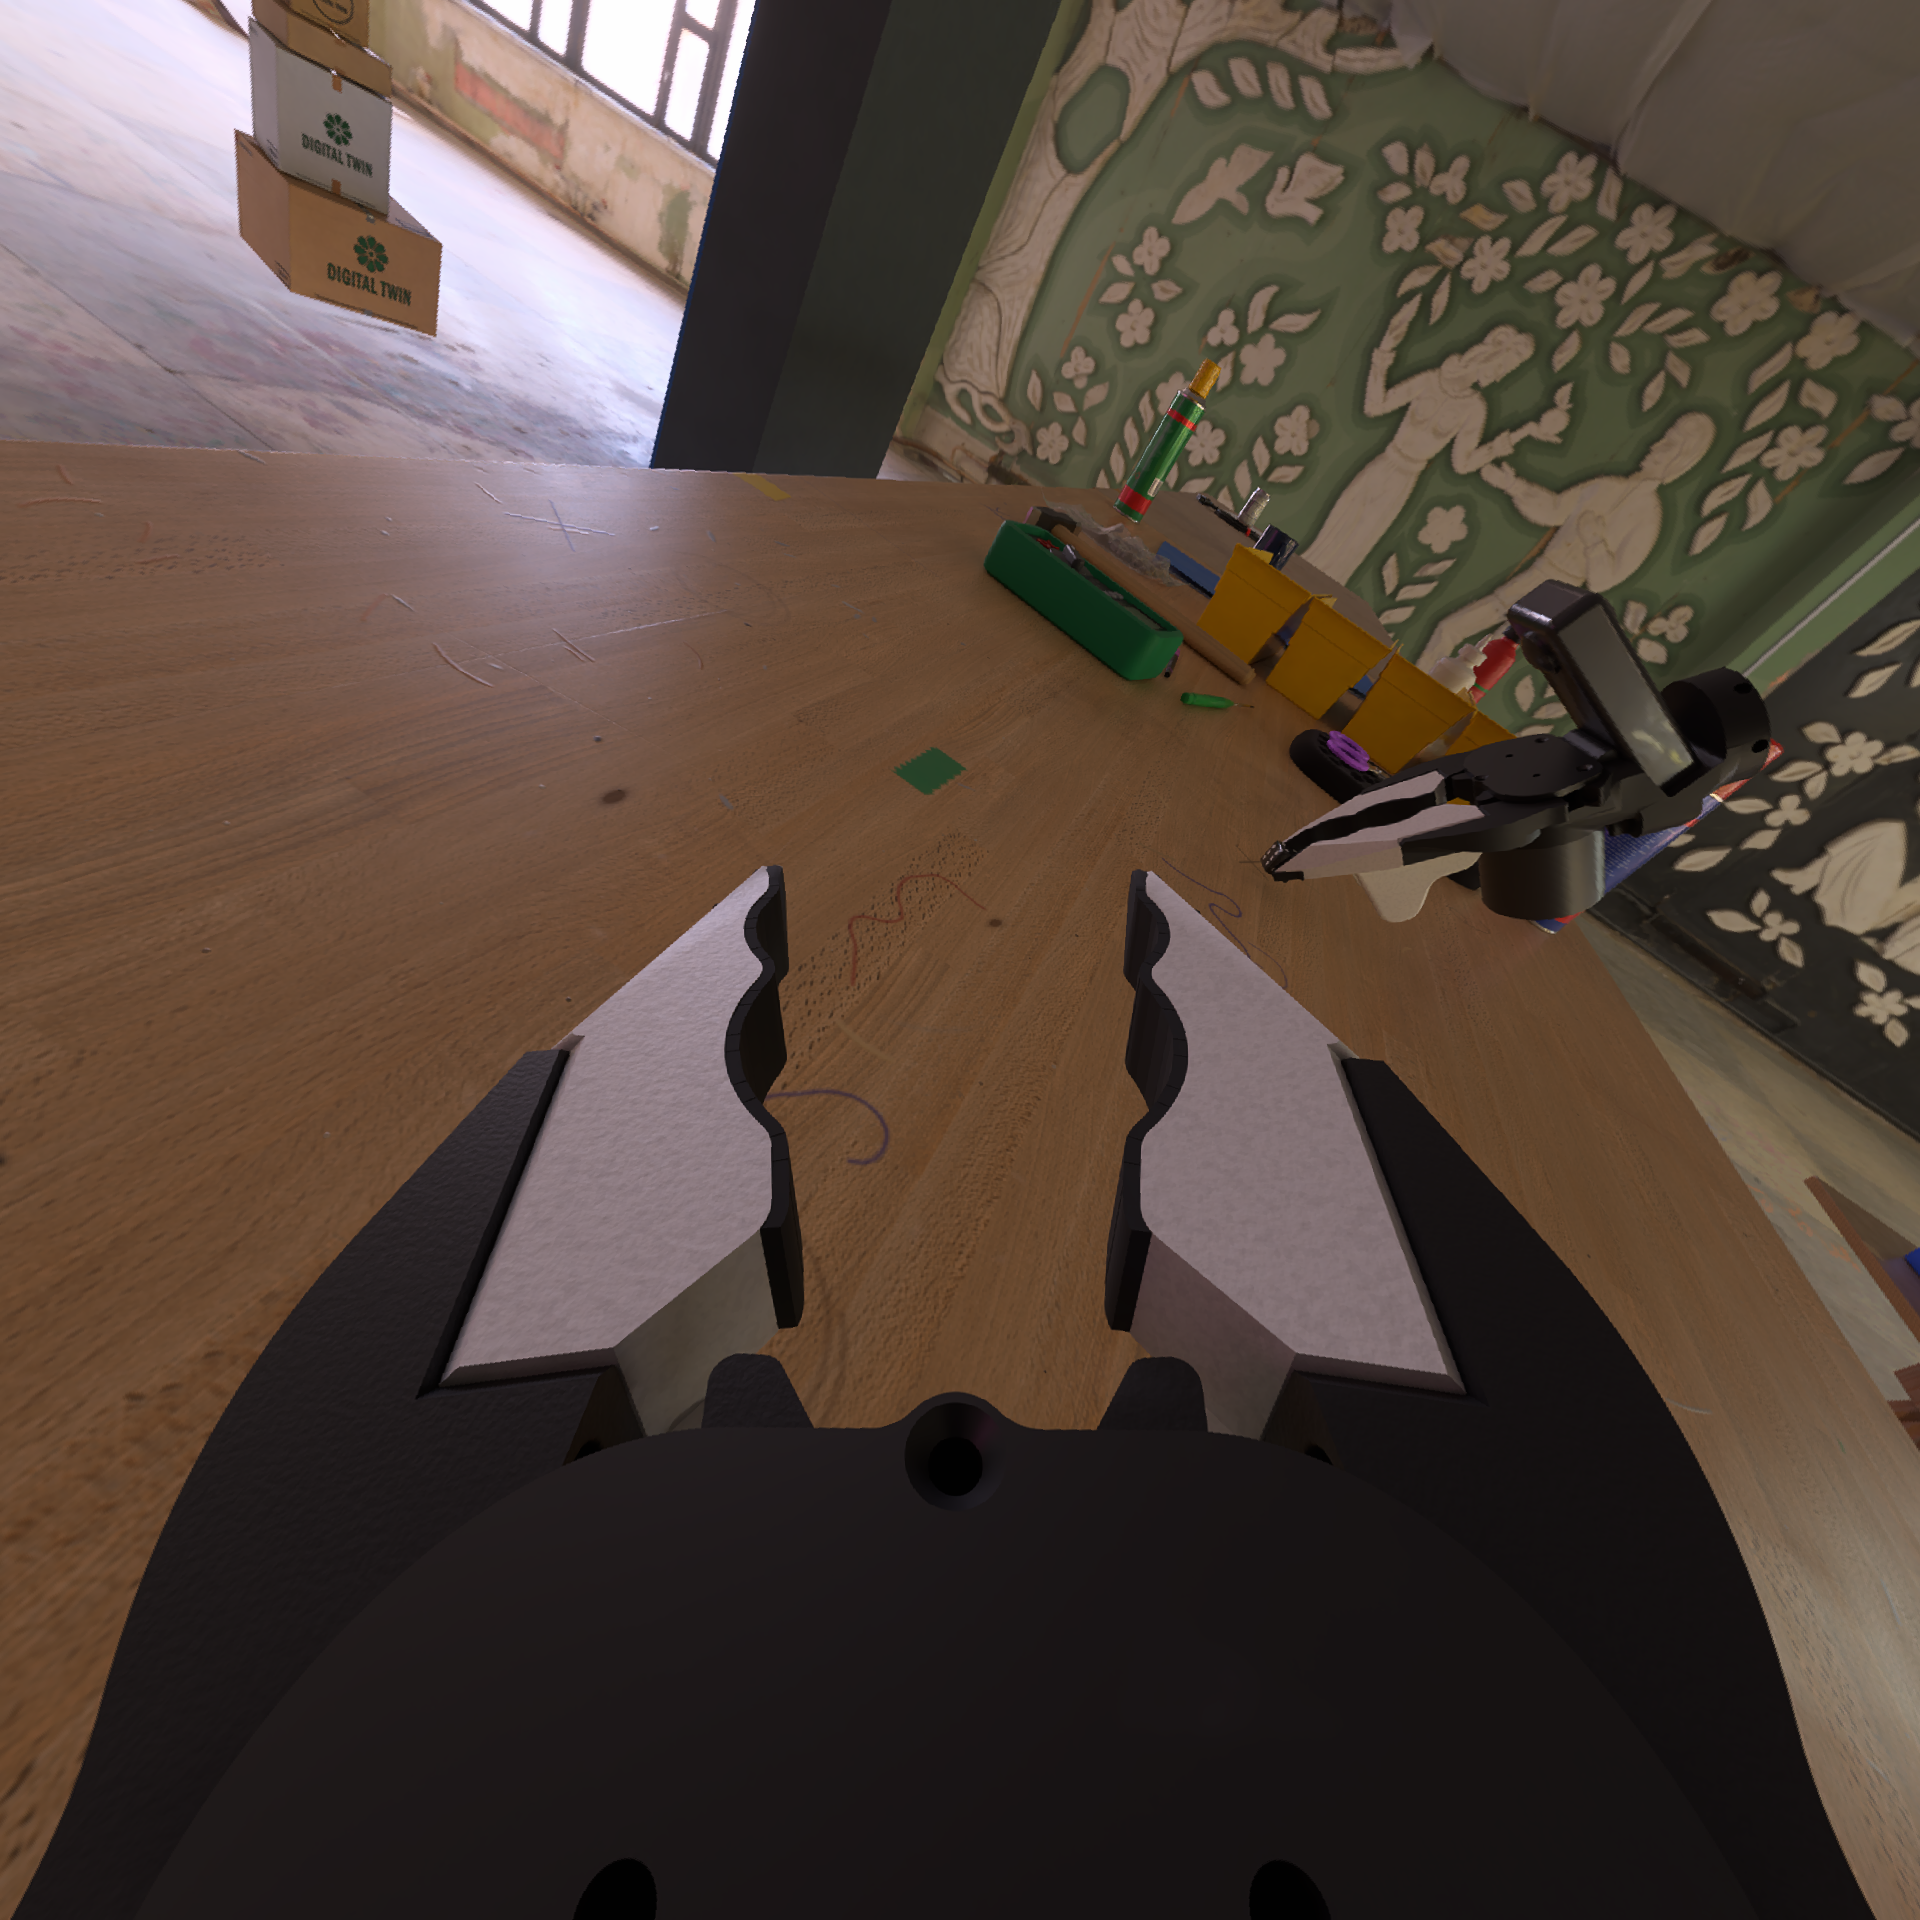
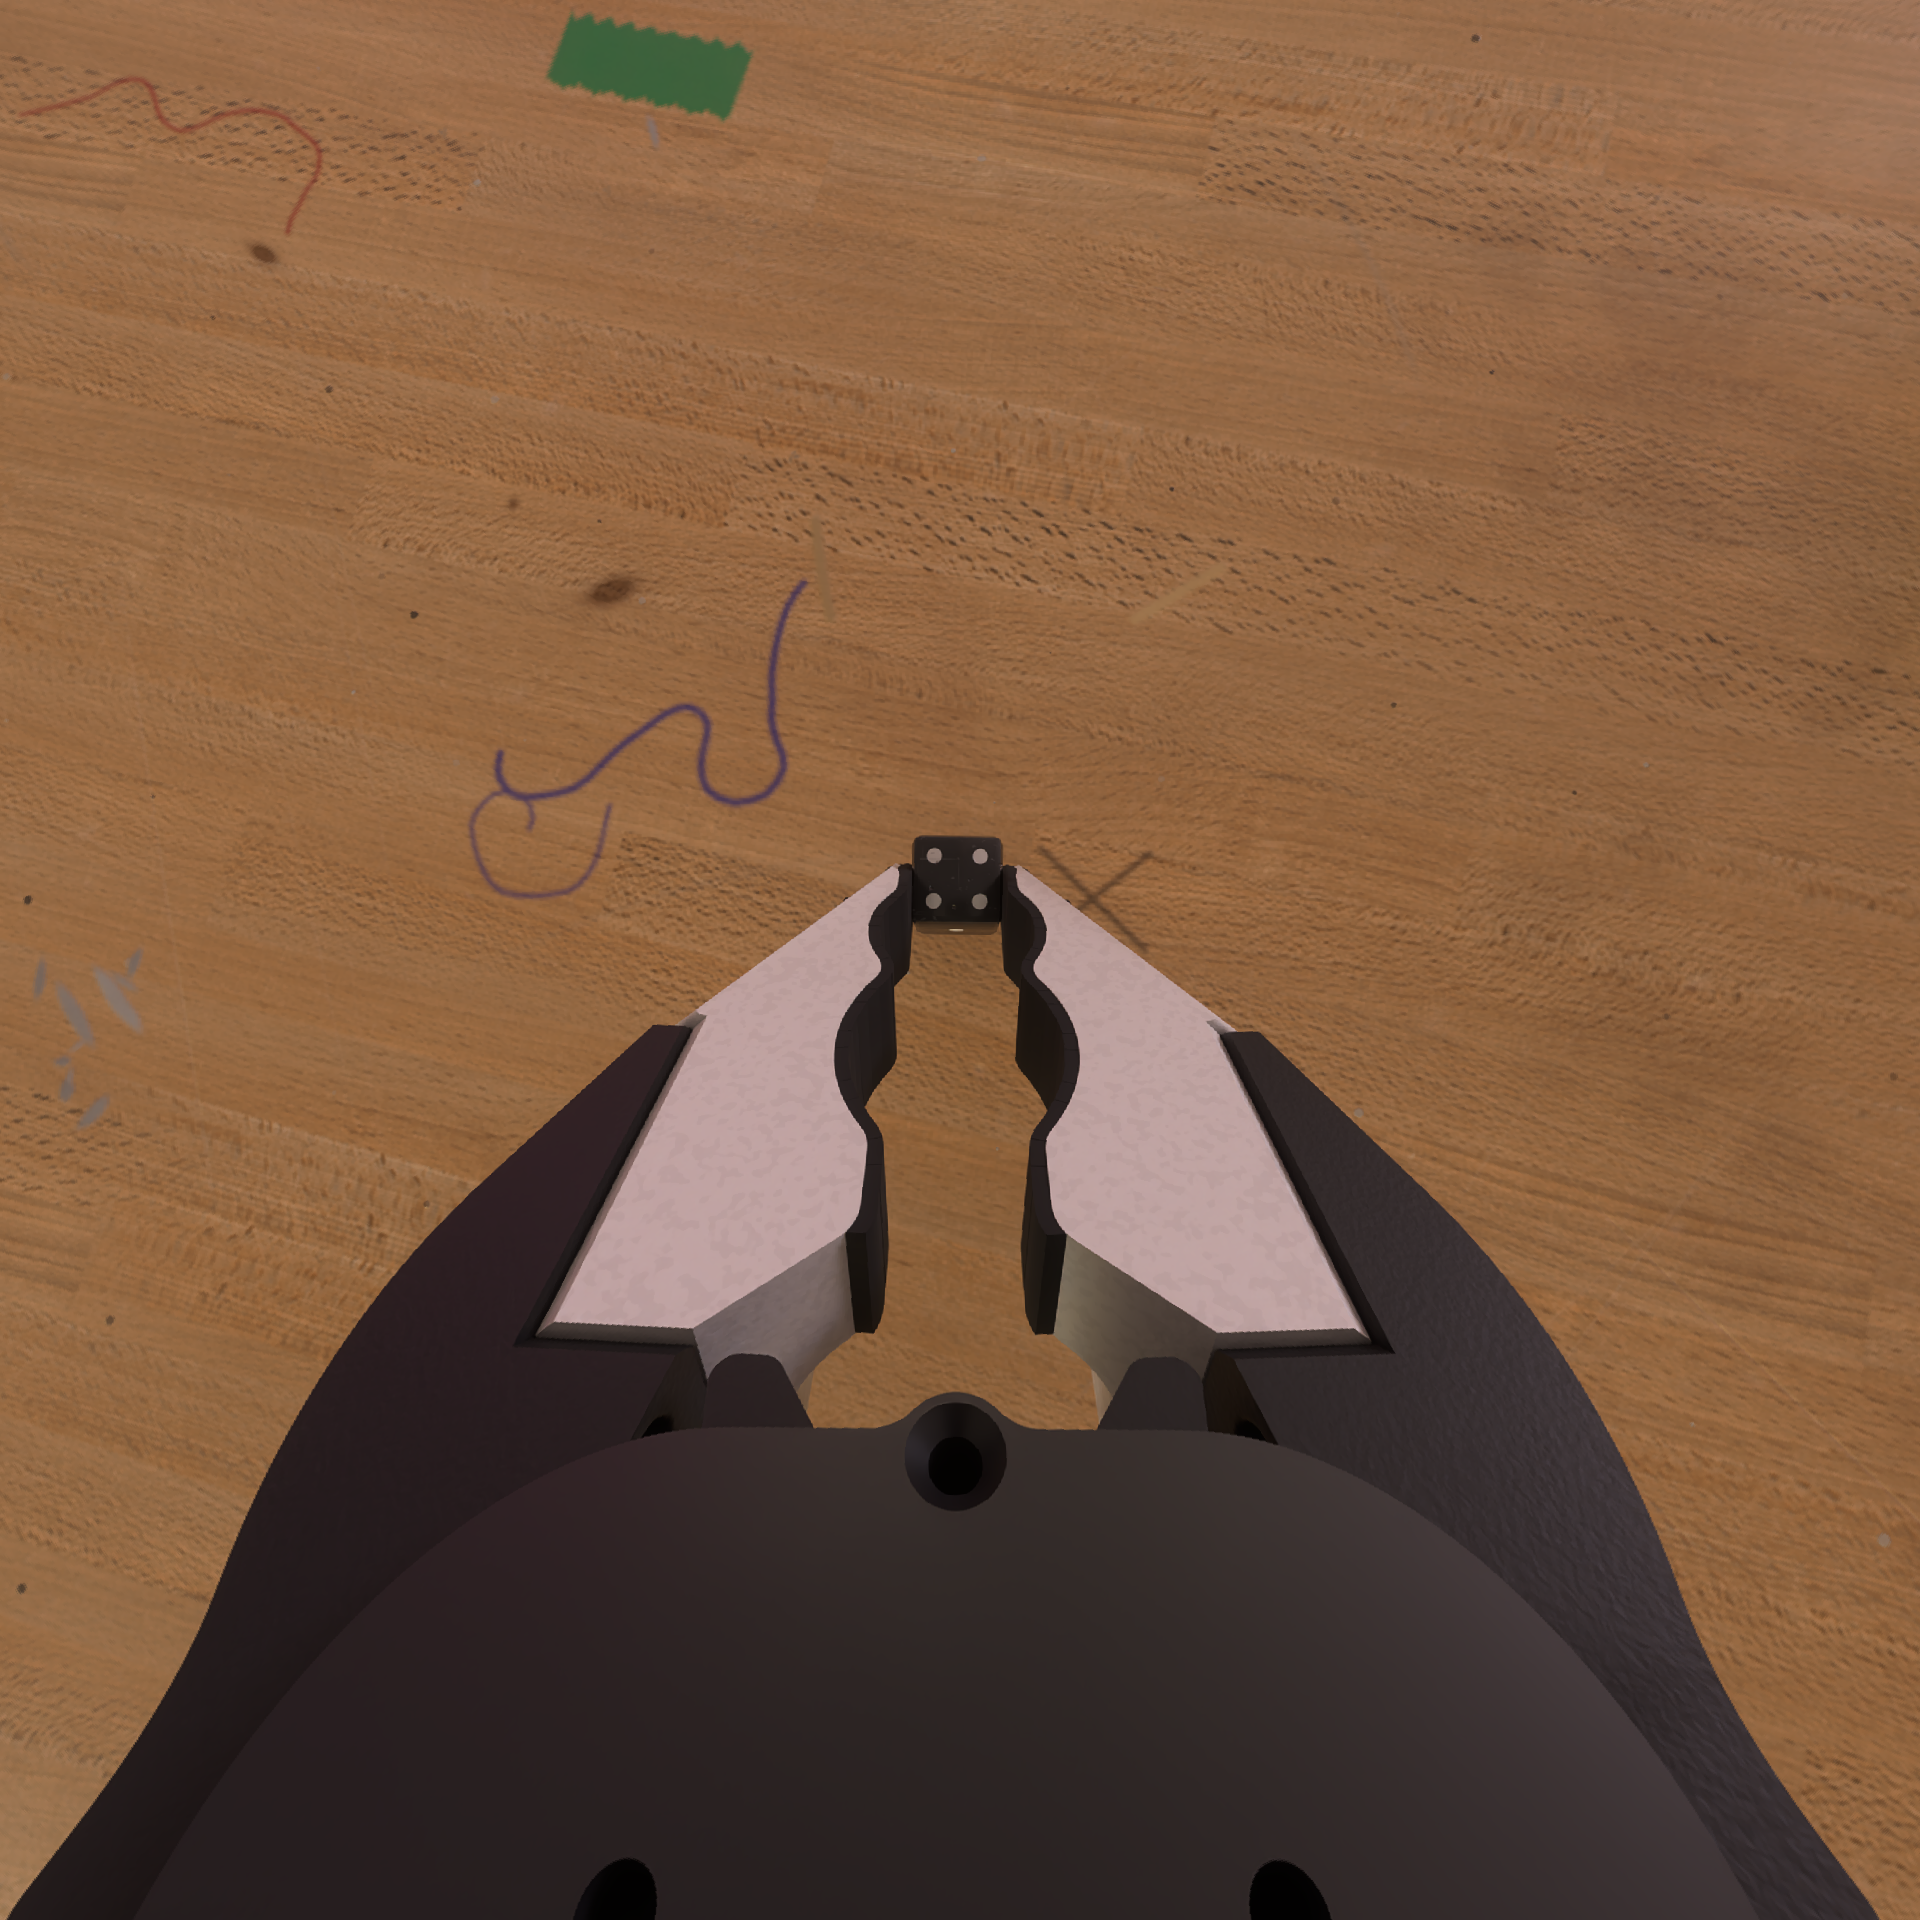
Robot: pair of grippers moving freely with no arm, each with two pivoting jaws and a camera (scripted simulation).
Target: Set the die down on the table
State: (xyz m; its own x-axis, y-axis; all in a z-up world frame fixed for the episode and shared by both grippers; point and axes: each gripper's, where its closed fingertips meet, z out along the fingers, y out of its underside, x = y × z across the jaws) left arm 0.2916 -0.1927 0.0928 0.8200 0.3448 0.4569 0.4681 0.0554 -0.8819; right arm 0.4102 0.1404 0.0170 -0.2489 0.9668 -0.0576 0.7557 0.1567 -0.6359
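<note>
A small black die [image 2: 956, 883] with white pips sits pinched between the tips of my right gripper [image 2: 956, 896], which points down at the wooden table [image 2: 1351, 520]. In the left wrist view the right gripper [image 1: 1283, 864] shows at the right, its tips low over the table, with the die [image 1: 1276, 860] as a dark speck at them. I cannot tell whether the die touches the wood. My left gripper [image 1: 956, 883] is open and empty, hovering over the table [image 1: 416, 831].
A green tape patch [image 1: 930, 770] [image 2: 649, 68] and pen scribbles [image 2: 644, 748] mark the wood. A green tray [image 1: 1081, 603], yellow boxes [image 1: 1340, 655], a green spray can [image 1: 1164, 442] and small tools stand at the far right. Cardboard boxes [image 1: 332, 197] stand beyond.
</note>
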